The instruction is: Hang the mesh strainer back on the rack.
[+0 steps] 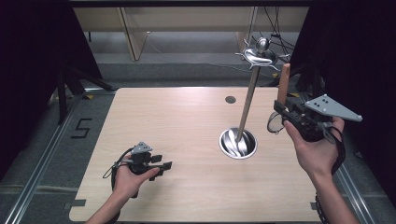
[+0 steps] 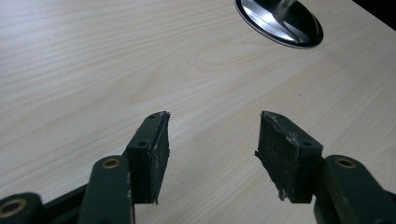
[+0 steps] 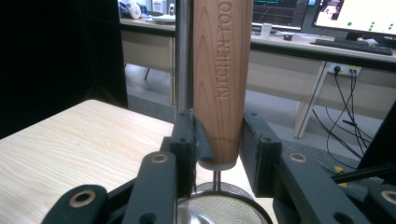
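in the right gripper view the wooden handle (image 3: 223, 79) runs off at 12 o'clock, its lettering cut short, and the mesh strainer (image 3: 219, 205) is cropped at 6 o'clock. in the left gripper view the steel base (image 2: 280, 21) is cut at 12 o'clock. the monitor (image 3: 355, 14) text is too small to read.

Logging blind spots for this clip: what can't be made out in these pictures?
- Strainer: right gripper view, mesh bowl cut by the bottom edge and hidden behind the fingers.
- Wooden handle: top cut off by the frame's upper edge.
- Stand: left gripper view, pole cut off by the top edge.
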{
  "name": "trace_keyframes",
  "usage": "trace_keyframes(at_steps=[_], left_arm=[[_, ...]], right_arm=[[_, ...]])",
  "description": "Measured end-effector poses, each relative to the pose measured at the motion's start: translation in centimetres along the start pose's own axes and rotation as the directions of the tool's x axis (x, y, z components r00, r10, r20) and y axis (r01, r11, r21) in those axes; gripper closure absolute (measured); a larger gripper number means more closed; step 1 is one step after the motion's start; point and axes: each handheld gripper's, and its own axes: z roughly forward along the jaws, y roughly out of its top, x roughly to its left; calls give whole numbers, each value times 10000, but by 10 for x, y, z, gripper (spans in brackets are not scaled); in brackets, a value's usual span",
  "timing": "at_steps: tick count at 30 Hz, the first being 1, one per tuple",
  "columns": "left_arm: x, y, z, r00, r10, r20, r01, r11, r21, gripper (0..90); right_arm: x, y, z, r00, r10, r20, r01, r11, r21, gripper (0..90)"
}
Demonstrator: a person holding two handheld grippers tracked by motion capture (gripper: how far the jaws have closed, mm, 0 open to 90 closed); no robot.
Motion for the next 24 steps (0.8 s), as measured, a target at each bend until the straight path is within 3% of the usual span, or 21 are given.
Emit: trace_keyframes(at_steps=[9,24], left_arm=[[0,0,0,10000,-5,-17,5,10000,25,425],[0,0,0,10000,3,11,-3,10000,17,425]], right_arm=[[1,2,0,9998,-172,-39,171,9998,-110,692],[7,4,1,9998,-52,-171,53,10000,55,692]])
